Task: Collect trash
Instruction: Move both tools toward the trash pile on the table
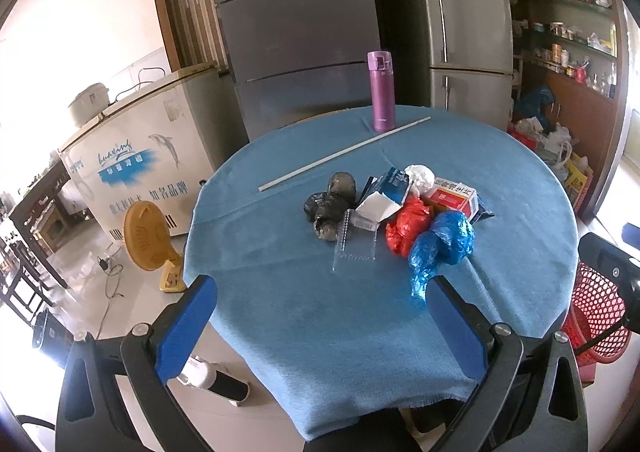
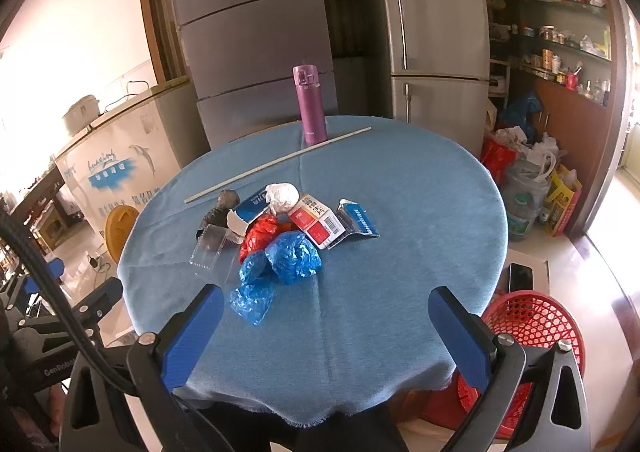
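Both pairs of blue-padded fingers stand spread wide and hold nothing: the left gripper (image 1: pixel 320 316) and the right gripper (image 2: pixel 326 326) hover over the near edge of the round table's blue cloth (image 2: pixel 400 212). Just beyond the fingertips, mid-table, lies the trash pile: a blue plastic bag (image 2: pixel 294 256) nearest, a red bag (image 2: pixel 258 234) touching it, a red-and-white carton (image 2: pixel 316 222), white crumpled paper (image 2: pixel 282 194), a clear plastic tray (image 1: pixel 354 248) and a black bag (image 1: pixel 330 206) on the left. Farther off lie a white stick (image 1: pixel 344 150) and an upright purple flask (image 1: pixel 382 92). A red mesh basket (image 2: pixel 536 326) sits on the floor at the near right.

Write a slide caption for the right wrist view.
Open right gripper faces a trash pile on the blue table; red basket beside it.
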{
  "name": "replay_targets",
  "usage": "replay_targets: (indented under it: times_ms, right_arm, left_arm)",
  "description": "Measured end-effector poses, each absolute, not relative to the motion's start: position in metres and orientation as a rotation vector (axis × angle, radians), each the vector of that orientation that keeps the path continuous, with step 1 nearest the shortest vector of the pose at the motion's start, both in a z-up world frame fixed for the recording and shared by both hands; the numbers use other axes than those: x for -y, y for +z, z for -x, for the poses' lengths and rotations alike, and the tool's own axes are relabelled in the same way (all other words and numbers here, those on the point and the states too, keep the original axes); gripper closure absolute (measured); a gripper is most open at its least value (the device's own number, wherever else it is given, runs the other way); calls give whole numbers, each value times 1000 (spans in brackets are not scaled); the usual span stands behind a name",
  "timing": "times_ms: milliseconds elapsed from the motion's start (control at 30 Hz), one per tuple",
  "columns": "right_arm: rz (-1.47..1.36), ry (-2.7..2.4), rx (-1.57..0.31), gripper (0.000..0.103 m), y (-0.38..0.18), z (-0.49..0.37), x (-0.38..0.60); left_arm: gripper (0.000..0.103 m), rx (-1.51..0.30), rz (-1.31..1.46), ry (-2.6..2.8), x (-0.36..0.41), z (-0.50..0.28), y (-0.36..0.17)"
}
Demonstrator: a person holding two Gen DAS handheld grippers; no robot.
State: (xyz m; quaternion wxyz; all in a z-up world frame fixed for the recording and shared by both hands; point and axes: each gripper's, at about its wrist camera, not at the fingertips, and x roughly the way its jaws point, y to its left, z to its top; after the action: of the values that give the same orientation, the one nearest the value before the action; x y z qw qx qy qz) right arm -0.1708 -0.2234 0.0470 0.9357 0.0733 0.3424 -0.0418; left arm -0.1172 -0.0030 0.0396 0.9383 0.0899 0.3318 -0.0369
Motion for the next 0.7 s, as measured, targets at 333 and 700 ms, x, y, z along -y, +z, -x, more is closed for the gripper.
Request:
replay_targets:
  times_ms: [333,700]
  right_arm:
    - [-160,-64,-732,0,38,149,220]
    - [-254,-4,-807,0,13,108,229]
  left_arm:
    - [0,-728,-164,-77,-3,96,25]
    - [0,-809,-145,-84,-5,60,4]
